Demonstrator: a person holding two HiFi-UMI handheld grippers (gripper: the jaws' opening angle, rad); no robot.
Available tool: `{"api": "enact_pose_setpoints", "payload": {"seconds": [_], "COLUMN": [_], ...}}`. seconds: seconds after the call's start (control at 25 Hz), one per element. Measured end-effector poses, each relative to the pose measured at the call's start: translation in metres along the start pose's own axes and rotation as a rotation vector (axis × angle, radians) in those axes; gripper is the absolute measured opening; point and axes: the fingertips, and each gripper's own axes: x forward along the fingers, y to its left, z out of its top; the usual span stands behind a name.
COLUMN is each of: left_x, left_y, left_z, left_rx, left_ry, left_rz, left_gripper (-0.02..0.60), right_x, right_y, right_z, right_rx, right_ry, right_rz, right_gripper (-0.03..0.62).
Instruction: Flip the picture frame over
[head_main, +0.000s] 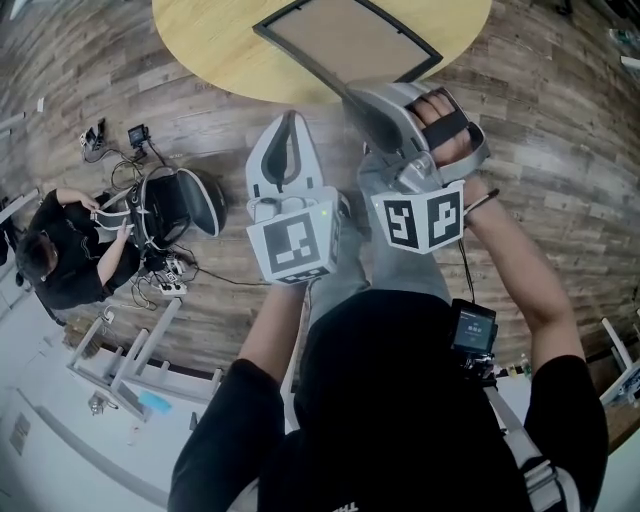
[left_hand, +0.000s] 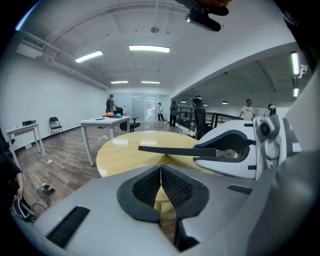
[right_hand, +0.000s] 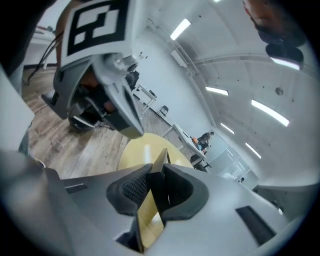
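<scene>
Round yellow table (head_main: 210, 40) on wood-plank floor (head_main: 560, 150). Person in black (head_main: 60, 255) crouches at left among cables (head_main: 120, 170), power strip (head_main: 165, 288) beside. Farther off: white desk (left_hand: 102, 122), black chair (left_hand: 52, 124) by wall, people (left_hand: 173, 112) standing, ceiling strip lights (left_hand: 149, 48) lit.

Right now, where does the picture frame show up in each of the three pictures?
Head view: picture frame at top centre, one corner in the right gripper.
Left gripper view: mid-picture, a dark edge-on bar.
Right gripper view: lower centre, clamped between the jaws.
Shared landmark: the round yellow table.
</scene>
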Motion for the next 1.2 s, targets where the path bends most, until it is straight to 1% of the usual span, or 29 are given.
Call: {"api": "enact_pose_setpoints", "payload": {"seconds": [0.16, 0.24, 0.36, 0.4, 0.52, 0.64, 0.72, 0.8, 0.88, 1.04, 1.12, 1.2], "left_x": [0.0, -0.001, -0.002, -0.001, 0.001, 0.002, 0.003, 0.003, 0.002, 0.002, 0.004, 0.006], "left_y": [0.004, 0.003, 0.001, 0.0, 0.0, 0.0, 0.0, 0.0, -0.002, -0.003, -0.003, -0.003], "left_z": [0.005, 0.008, 0.011, 0.011, 0.012, 0.015, 0.015, 0.015, 0.015, 0.015, 0.014, 0.013], "left_rx": [0.0, 0.002, 0.003, 0.002, 0.004, 0.011, 0.013, 0.015, 0.019, 0.017, 0.018, 0.023], "left_ry": [-0.008, -0.012, -0.014, -0.014, -0.015, -0.017, -0.018, -0.02, -0.02, -0.015, -0.012, -0.009], "left_rz": [0.012, 0.013, 0.01, 0.01, 0.007, 0.003, 0.002, 0.002, 0.002, 0.002, -0.001, -0.001], "left_gripper": [0.023, 0.023, 0.023, 0.023, 0.023, 0.023, 0.023, 0.023, 0.023, 0.023, 0.023, 0.023], "right_x": [-0.006, -0.011, -0.017, -0.019, -0.023, -0.024, -0.023, -0.02, -0.017, -0.015, -0.013, -0.01], "right_y": [-0.029, -0.045, -0.072, -0.081, -0.105, -0.113, -0.112, -0.109, -0.106, -0.093, -0.086, -0.08], "right_z": [0.008, 0.013, 0.019, 0.019, 0.011, -0.008, -0.025, -0.04, -0.053, -0.083, -0.096, -0.11], "right_rx": [0.194, 0.318, 0.514, 0.598, 0.95, 1.285, 1.506, 1.678, 1.8, 1.985, 2.062, 2.107], "right_ry": [-0.03, -0.056, -0.127, -0.155, -0.253, -0.276, -0.293, -0.309, -0.323, -0.313, -0.306, -0.294], "right_rz": [-0.02, -0.027, -0.029, -0.031, -0.048, 0.013, 0.031, 0.037, 0.037, 0.003, -0.019, -0.041], "right_gripper": [0.08, 0.08, 0.078, 0.078, 0.078, 0.078, 0.078, 0.078, 0.078, 0.078, 0.078, 0.078]}}
